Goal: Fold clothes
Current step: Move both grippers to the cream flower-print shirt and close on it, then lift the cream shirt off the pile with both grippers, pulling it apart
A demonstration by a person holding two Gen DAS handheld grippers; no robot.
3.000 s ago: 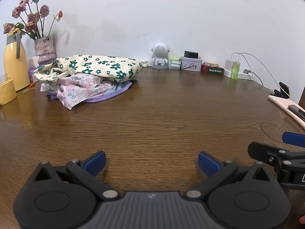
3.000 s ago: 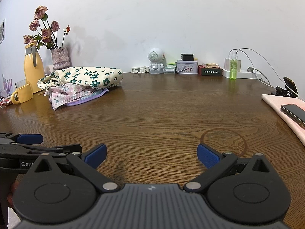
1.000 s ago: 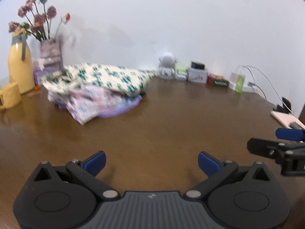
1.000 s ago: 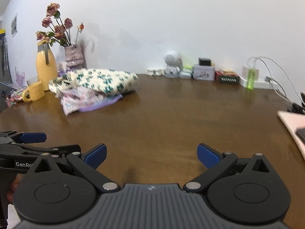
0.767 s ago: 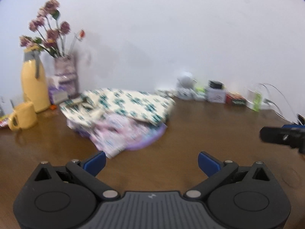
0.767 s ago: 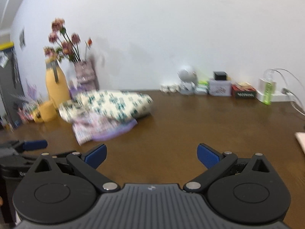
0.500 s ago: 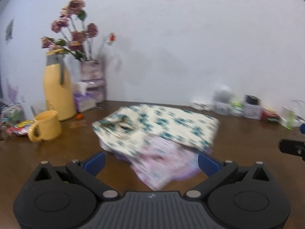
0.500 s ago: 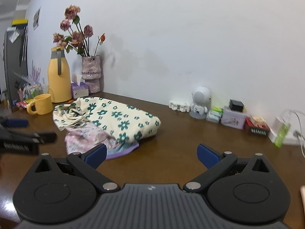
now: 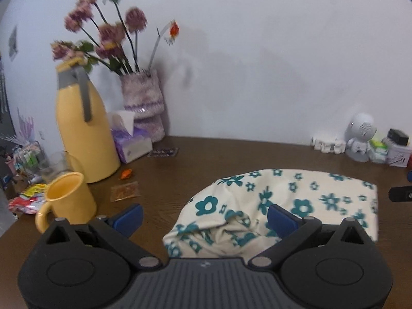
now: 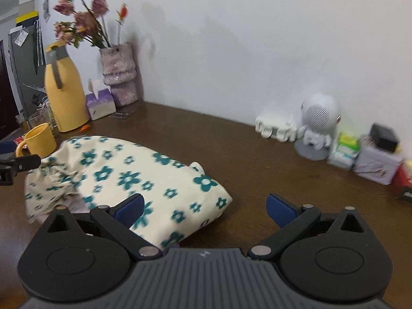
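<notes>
A cream garment with teal flowers (image 9: 296,200) lies bunched on top of a clothes pile on the brown table (image 9: 231,154). It also shows in the right wrist view (image 10: 123,177). My left gripper (image 9: 204,217) is open and empty, just above the garment's crumpled left end. My right gripper (image 10: 204,209) is open and empty, over the garment's right end. A pink garment (image 10: 77,207) peeks out beneath. Each gripper's tip shows at the edge of the other's view.
A yellow mug (image 9: 68,200), a yellow thermos (image 9: 85,131), a tissue box (image 9: 131,144) and a flower vase (image 9: 144,110) stand left of the pile. A white robot figure (image 10: 318,126) and small boxes (image 10: 376,162) line the back wall.
Both grippers have moved forward and left across the table to the clothes pile. The pile now sits right under the open fingers.
</notes>
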